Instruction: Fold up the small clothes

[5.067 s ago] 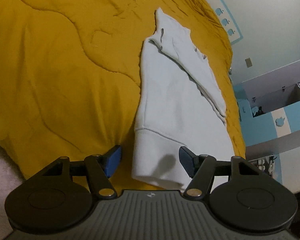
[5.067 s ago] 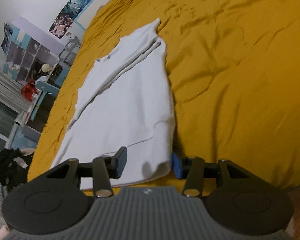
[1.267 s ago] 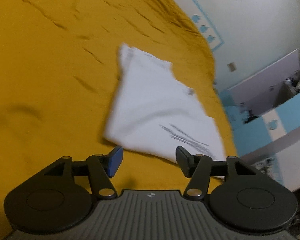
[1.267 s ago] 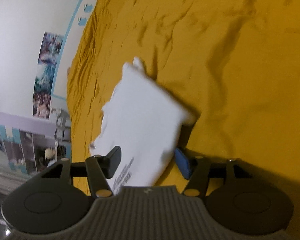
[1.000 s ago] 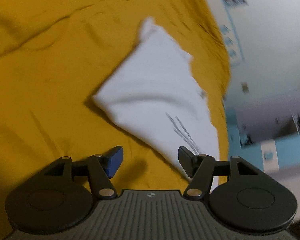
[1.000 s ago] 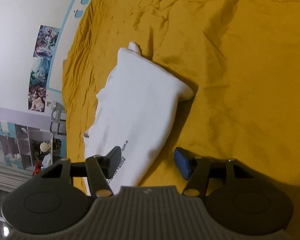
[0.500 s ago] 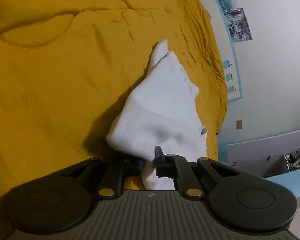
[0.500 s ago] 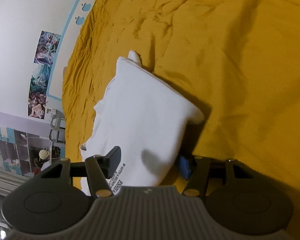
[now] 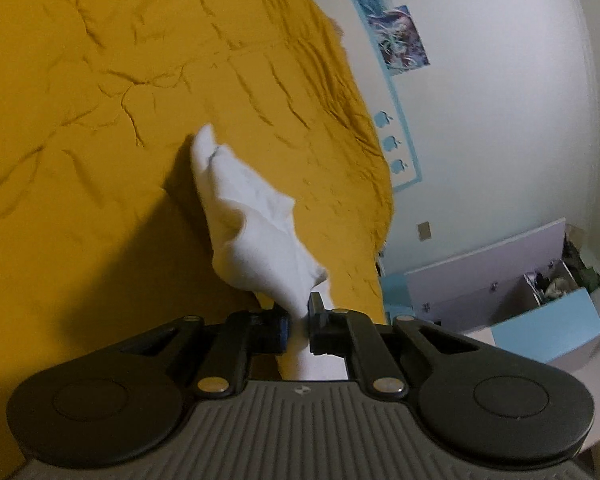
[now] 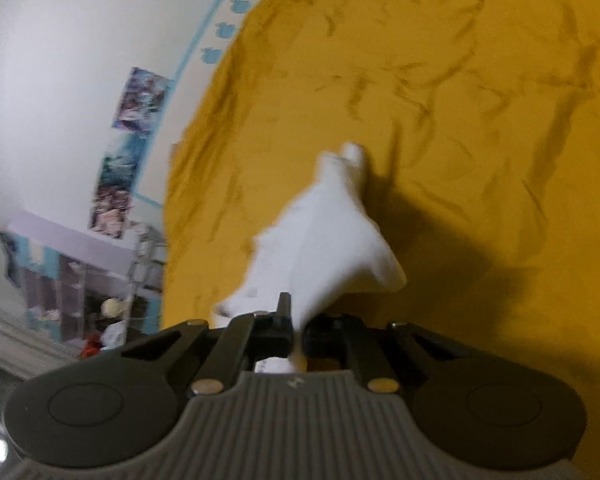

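Both claws are clamped on the white garment (image 9: 260,236): left gripper (image 9: 298,322) and right gripper (image 10: 296,332) each pinch a near corner, cloth stretching ahead onto the yellow bedspread (image 9: 100,120). No writing is legible; the right view is blurred.

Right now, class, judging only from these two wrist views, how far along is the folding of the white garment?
Done: the white garment is already narrowed into a layered bundle. In hand: the left gripper and the right gripper are each shut on a near end, lifting it while the far tip still touches the yellow bedspread. Left: lay it down folded and let go.
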Demonstrator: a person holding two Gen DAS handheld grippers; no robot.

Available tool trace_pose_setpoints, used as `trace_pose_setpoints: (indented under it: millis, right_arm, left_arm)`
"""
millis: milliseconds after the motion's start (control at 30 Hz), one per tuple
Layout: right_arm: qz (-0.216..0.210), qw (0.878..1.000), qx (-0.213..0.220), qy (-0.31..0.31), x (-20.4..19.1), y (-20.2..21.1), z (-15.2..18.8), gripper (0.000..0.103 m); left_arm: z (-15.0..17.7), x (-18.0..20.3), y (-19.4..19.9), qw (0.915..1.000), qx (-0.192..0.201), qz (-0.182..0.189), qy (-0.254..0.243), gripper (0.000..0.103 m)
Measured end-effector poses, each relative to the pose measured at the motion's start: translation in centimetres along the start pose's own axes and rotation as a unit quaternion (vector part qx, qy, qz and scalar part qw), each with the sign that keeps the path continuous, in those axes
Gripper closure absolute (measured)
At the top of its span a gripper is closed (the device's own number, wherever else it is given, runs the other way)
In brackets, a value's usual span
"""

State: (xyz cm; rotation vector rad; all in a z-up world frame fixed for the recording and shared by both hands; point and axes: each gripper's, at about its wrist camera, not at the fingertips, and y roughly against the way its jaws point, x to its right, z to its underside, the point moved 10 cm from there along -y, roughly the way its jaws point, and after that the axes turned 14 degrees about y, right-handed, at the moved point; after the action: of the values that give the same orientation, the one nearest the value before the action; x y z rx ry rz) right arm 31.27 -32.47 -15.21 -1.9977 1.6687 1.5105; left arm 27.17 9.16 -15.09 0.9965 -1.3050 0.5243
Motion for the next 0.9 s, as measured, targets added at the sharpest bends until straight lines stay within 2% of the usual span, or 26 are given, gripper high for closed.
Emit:
trace_pose_setpoints:
  millis: [100,233,333,400,467,533,567,600,667,733,800,833,900]
  right_arm:
    - [-0.009,1.0,-0.009,0.008,-0.5,3.4,1.0,0.103]
    - [0.0,0.999,-0.034,-0.011,1.0,8.1,4.8,0.103]
    - [0.026,0.998,-0.05,-0.029,3.7,10.0,7.6,0.103]
    - [0.039,0.996,-0.061,-0.044,5.9,10.1,8.9,0.103]
    - [0.057,0.996,-0.065,-0.034,7.7,10.0,9.4,0.095]
    - [0.063,0.995,-0.082,0.012,8.5,10.3,9.4,0.092]
    - [0.064,0.994,-0.087,0.019,8.7,10.9,9.2,0.089]
    - [0.068,0.994,-0.087,0.025,8.6,11.7,8.8,0.085]
    - [0.089,0.992,-0.078,0.046,8.3,13.7,7.8,0.06]
    - [0.105,0.989,-0.054,0.084,7.4,15.4,6.2,0.053]
    - [0.124,0.98,-0.017,0.154,5.6,16.4,4.1,0.053]
    - [0.126,0.972,0.004,0.198,4.3,16.3,2.9,0.052]
    - [0.115,0.957,0.025,0.267,1.4,14.9,1.3,0.043]
  left_arm:
    - [2.0,-0.5,3.4,0.9999,-0.015,0.002,0.001,0.095]
    - [5.1,-2.5,7.6,0.9992,-0.024,0.002,0.032,0.097]
    - [7.1,-6.2,9.6,0.9966,-0.028,-0.021,0.074,0.099]
    - [7.2,-8.8,9.7,0.9956,-0.027,-0.051,0.074,0.098]
    - [7.1,-10.1,9.2,0.9955,-0.047,-0.072,0.04,0.095]
    - [6.9,-9.8,9.3,0.9946,-0.067,-0.077,0.019,0.089]
    - [6.6,-9.3,9.7,0.9933,-0.07,-0.092,0.004,0.086]
    - [6.1,-8.9,10.1,0.9915,-0.068,-0.11,-0.014,0.08]
    - [5.1,-7.9,11.6,0.9868,-0.049,-0.145,-0.054,0.072]
    - [3.6,-6.0,12.6,0.9784,-0.026,-0.169,-0.115,0.063]
    - [2.4,-3.6,12.2,0.9661,-0.018,-0.185,-0.179,0.054]
    - [1.8,-2.6,11.6,0.9617,-0.016,-0.187,-0.2,0.053]
    - [0.7,-0.2,9.3,0.9569,-0.019,-0.168,-0.236,0.053]
